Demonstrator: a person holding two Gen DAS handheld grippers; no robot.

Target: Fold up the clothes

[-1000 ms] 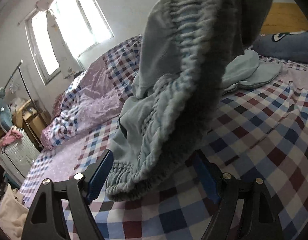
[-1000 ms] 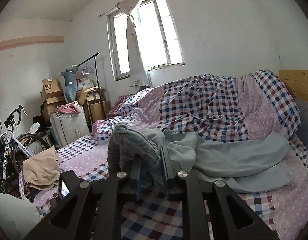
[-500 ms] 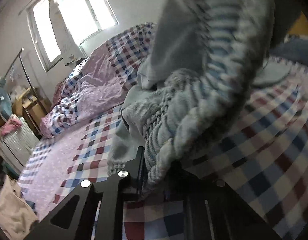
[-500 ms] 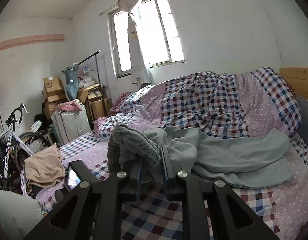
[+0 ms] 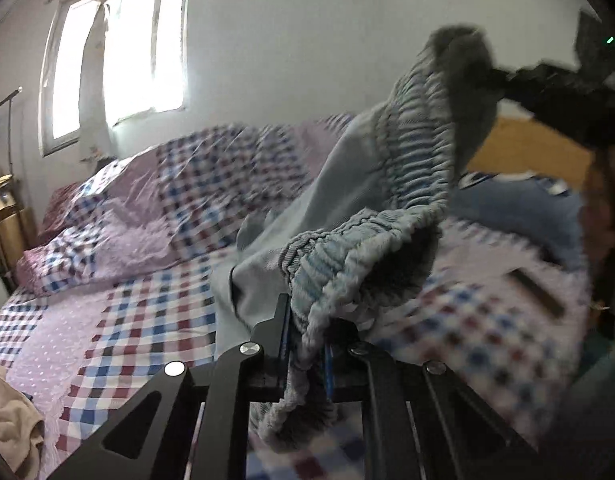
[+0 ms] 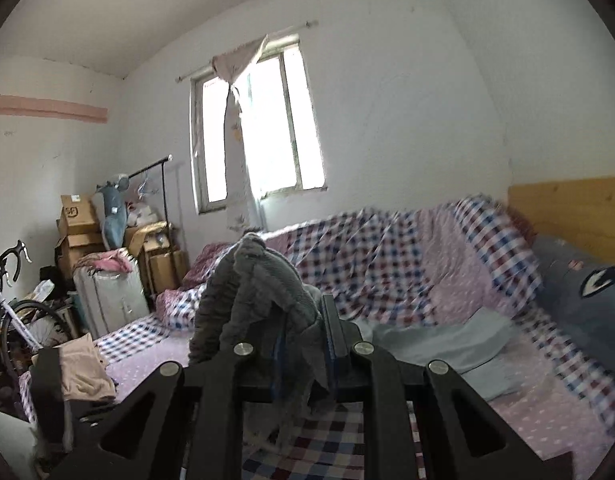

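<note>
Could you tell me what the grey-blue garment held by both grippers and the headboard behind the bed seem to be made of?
Garment: soft matte fabric, likely cotton or fleece; its gathered ribbed waistband looks elasticated, with a fuzzy darker inside. Headboard: pale wood or wood-look board, smooth, with faint grain.

Checked quilt point(image 6: 391, 264) by window point(image 6: 263, 132); bike point(image 6: 11, 300), boxes point(image 6: 77, 224).

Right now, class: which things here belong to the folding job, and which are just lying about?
Job:
grey garment
left gripper
right gripper
bed

Lying about:
bicycle
boxes
beige cloth
pillow
</note>
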